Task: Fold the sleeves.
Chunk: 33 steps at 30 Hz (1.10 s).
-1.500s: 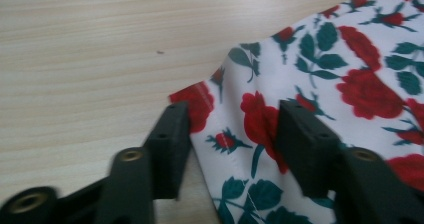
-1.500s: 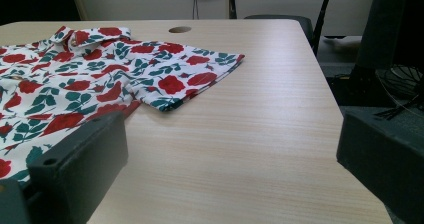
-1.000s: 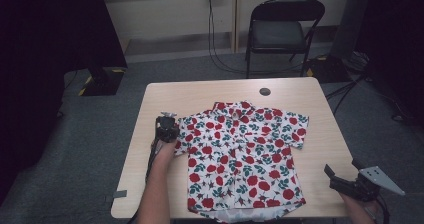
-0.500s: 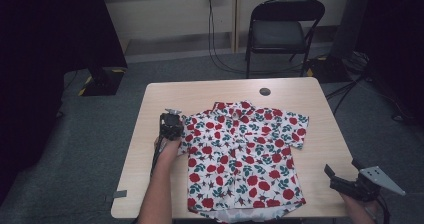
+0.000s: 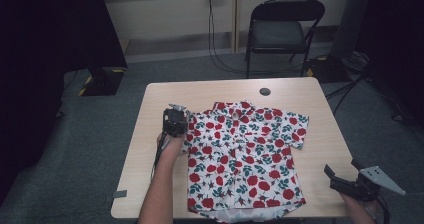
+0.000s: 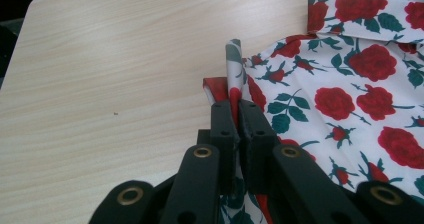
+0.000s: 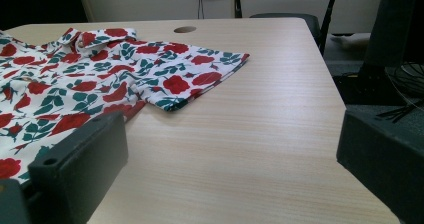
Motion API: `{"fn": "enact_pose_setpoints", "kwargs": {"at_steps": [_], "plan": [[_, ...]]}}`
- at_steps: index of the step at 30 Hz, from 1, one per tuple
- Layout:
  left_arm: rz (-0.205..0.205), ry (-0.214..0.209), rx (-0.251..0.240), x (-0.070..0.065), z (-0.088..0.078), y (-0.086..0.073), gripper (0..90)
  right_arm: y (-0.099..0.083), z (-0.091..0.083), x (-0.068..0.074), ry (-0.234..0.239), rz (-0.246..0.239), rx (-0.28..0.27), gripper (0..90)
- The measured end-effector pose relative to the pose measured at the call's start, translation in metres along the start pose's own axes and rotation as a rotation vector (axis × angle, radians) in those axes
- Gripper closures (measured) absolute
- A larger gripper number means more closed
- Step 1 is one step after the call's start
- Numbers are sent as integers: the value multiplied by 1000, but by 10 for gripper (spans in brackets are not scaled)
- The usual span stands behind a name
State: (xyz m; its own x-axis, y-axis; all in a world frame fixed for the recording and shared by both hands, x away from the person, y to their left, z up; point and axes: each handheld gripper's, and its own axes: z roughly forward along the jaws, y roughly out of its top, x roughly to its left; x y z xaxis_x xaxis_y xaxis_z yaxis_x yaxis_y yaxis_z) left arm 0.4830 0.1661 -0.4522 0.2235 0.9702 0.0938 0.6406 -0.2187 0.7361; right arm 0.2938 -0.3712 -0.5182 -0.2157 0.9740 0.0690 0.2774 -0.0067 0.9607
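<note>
While shirt (image 5: 245, 154) lies flat, left tool (image 6: 234, 109) pinches its sleeve edge; right tool (image 5: 345, 181) gapes, well apart.

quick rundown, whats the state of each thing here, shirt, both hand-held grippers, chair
shirt: spread flat on the table, front up, one sleeve edge pinched up
left hand-held gripper: shut on the shirt sleeve fabric
right hand-held gripper: open, nothing between its jaws, at the table's near right corner
table: bare wood around the shirt
chair: unfolded, behind the table
</note>
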Motion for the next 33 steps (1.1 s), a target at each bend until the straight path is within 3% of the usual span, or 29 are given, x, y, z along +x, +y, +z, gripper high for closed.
{"fn": "enact_pose_setpoints", "kwargs": {"at_steps": [8, 15, 27, 33], "plan": [[20, 0, 30, -15, -4, 9, 866, 0, 0, -1, 5, 5, 0, 0], [15, -5, 99, -34, 4, 19, 860, 0, 0, -1, 15, 8, 3, 0], [48, -35, 120, -73, 21, 24, 877, 0, 0, -3, 32, 25, 1, 0], [52, -79, 125, -87, 27, 24, 874, 0, 0, -3, 38, 27, 3, 0]]}}
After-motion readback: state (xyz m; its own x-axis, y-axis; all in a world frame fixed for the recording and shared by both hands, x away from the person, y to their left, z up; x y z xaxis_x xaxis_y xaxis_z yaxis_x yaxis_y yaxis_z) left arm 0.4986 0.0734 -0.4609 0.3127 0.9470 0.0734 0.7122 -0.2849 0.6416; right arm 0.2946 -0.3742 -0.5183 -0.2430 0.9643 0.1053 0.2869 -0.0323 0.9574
